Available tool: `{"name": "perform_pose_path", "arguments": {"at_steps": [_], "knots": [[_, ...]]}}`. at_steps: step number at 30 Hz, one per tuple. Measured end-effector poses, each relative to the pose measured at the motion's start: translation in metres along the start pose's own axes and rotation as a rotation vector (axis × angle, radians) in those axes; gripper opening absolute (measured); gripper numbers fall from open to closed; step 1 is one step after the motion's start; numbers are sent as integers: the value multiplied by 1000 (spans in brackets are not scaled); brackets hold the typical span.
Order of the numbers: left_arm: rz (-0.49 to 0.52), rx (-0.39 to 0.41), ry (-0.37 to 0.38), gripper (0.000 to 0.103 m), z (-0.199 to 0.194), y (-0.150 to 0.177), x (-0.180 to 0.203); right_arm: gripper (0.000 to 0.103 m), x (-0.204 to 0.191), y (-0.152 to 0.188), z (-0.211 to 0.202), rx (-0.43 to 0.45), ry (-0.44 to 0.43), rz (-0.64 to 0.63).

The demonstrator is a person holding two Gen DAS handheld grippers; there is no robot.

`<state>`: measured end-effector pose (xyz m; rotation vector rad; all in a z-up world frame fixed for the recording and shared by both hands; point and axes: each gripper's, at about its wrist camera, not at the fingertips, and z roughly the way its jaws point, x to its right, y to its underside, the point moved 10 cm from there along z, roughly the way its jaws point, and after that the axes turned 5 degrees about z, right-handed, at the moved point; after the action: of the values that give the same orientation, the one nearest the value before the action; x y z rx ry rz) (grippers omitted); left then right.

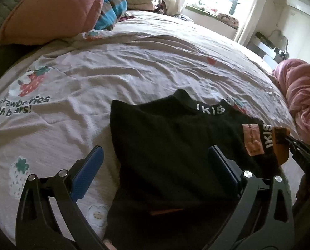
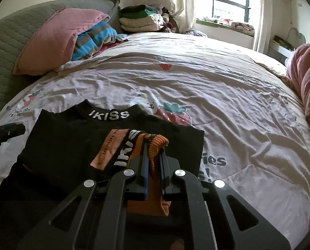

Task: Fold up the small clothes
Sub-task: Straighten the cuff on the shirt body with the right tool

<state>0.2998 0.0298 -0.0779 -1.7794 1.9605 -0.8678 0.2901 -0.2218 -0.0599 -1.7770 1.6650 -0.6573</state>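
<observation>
A small black top [image 1: 165, 145] with "IKISS" on its collar lies on the bed, also seen in the right wrist view [image 2: 71, 145]. Its sleeve with an orange ribbed cuff [image 2: 155, 143] and a pink patch [image 2: 111, 148] is folded over the body. My right gripper [image 2: 154, 156] is shut on the orange cuff and shows at the right edge of the left wrist view [image 1: 288, 139]. My left gripper [image 1: 155, 156] is open, its blue-padded fingers [image 1: 90, 166] straddling the top's lower left part just above it.
The bed sheet [image 1: 113, 73] is pink-white with strawberry prints and is wrinkled. A pink pillow [image 1: 50, 10], a striped blanket [image 1: 113, 10] and a pile of folded clothes [image 2: 140, 18] lie at the head. A pink quilt [image 1: 301, 95] is bunched at the right.
</observation>
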Motion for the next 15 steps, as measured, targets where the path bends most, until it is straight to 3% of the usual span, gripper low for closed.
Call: {"name": "perform_pose_path", "arguments": {"at_steps": [10, 13, 15], "knots": [[32, -14, -8, 93, 5, 5, 8, 15, 5, 2, -3, 9, 0, 38], [32, -14, -6, 93, 5, 5, 8, 27, 9, -1, -10, 29, 0, 60], [34, -19, -7, 93, 6, 5, 8, 29, 9, -3, -15, 41, -7, 71]]}}
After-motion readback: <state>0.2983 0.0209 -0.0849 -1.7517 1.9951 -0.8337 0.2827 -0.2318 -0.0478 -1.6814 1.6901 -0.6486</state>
